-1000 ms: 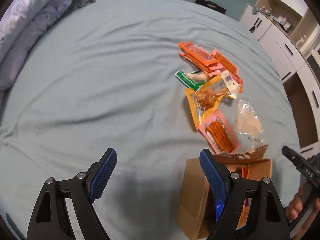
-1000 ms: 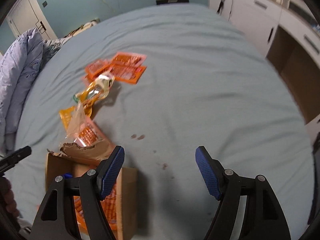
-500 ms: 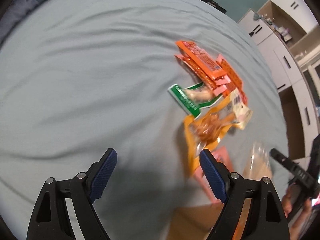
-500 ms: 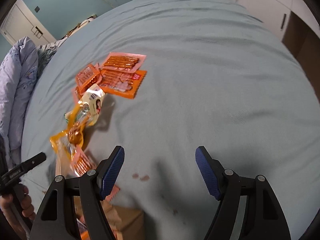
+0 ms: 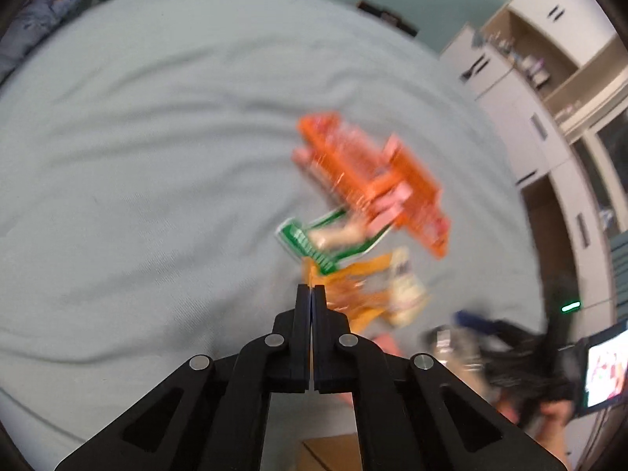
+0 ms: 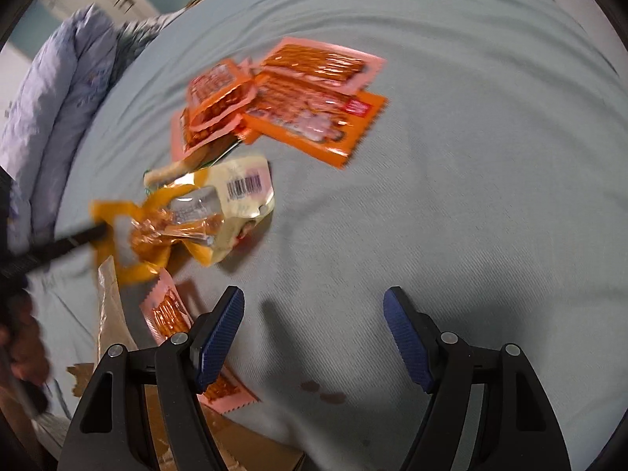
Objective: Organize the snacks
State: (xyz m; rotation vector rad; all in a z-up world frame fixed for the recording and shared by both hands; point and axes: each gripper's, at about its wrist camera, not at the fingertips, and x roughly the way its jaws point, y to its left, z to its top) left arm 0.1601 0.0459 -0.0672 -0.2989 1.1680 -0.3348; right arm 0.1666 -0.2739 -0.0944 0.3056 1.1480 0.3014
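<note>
Snack packets lie in a loose pile on a pale blue bed sheet. My left gripper is shut on the edge of a yellow-orange snack packet; the right wrist view shows its black tip pinching that yellow packet. A green packet and several orange and pink packets lie just beyond. My right gripper is open and empty above the sheet, right of a pink packet.
A brown cardboard box sits at the near edge below the right gripper. A purple duvet lies at the far left. White cupboards stand beside the bed. Small dark stains mark the sheet.
My left gripper moved forward to the pile and shut on the yellow packet. My right gripper moved forward toward the pile and stayed open.
</note>
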